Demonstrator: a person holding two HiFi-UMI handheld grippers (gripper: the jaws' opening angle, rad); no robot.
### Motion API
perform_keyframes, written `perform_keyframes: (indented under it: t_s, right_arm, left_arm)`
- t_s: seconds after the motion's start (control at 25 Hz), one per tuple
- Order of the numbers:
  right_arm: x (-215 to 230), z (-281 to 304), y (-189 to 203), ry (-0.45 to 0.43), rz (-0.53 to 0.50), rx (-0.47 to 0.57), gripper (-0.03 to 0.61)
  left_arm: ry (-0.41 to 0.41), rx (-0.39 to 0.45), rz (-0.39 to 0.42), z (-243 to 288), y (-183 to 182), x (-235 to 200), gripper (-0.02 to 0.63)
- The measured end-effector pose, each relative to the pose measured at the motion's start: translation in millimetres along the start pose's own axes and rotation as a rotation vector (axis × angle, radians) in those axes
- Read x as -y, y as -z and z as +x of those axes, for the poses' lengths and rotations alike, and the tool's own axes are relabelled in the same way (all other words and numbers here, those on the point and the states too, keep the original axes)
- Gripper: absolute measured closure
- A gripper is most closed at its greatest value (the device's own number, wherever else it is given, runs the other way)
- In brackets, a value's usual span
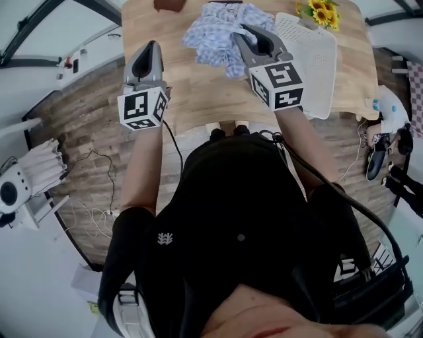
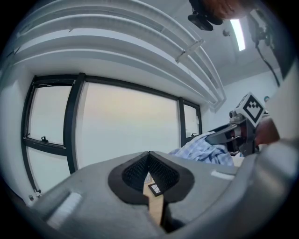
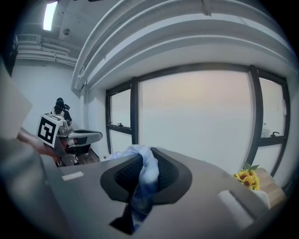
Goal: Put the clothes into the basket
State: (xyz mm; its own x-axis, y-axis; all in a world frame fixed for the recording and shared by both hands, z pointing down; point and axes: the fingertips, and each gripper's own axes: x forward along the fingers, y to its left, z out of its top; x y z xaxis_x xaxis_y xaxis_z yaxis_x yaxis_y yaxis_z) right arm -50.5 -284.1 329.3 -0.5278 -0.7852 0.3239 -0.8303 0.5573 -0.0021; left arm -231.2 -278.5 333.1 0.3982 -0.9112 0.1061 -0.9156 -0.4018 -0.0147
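Note:
A crumpled blue-and-white garment (image 1: pixel 215 36) lies on the wooden table (image 1: pixel 198 92), towards its far side. My right gripper (image 1: pixel 246 33) reaches into the cloth's right side and is shut on it. In the right gripper view a fold of this garment (image 3: pixel 148 175) is pinched between the pads. A white perforated basket (image 1: pixel 317 66) stands just right of that gripper. My left gripper (image 1: pixel 153 46) hovers over the table's left part, apart from the cloth, with its jaws shut and nothing held. From the left gripper (image 2: pixel 149 156) I see the garment (image 2: pixel 205 151) off to the right.
Sunflowers (image 1: pixel 320 13) stand at the table's far right corner, behind the basket. A brown object (image 1: pixel 168 5) sits at the far edge. On the floor are a white device (image 1: pixel 13 188) and cables at left, and shoes (image 1: pixel 377 158) at right.

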Motion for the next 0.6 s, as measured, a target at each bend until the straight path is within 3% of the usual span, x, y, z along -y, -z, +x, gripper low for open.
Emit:
perform_keyframes:
  t_s: [0.6]
  right_arm:
    - [89.6, -73.9, -12.2, 0.197, 0.032, 0.049, 0.535]
  left_arm:
    - [0.173, 0.071, 0.029, 66.2, -44.1, 80.6, 0.615]
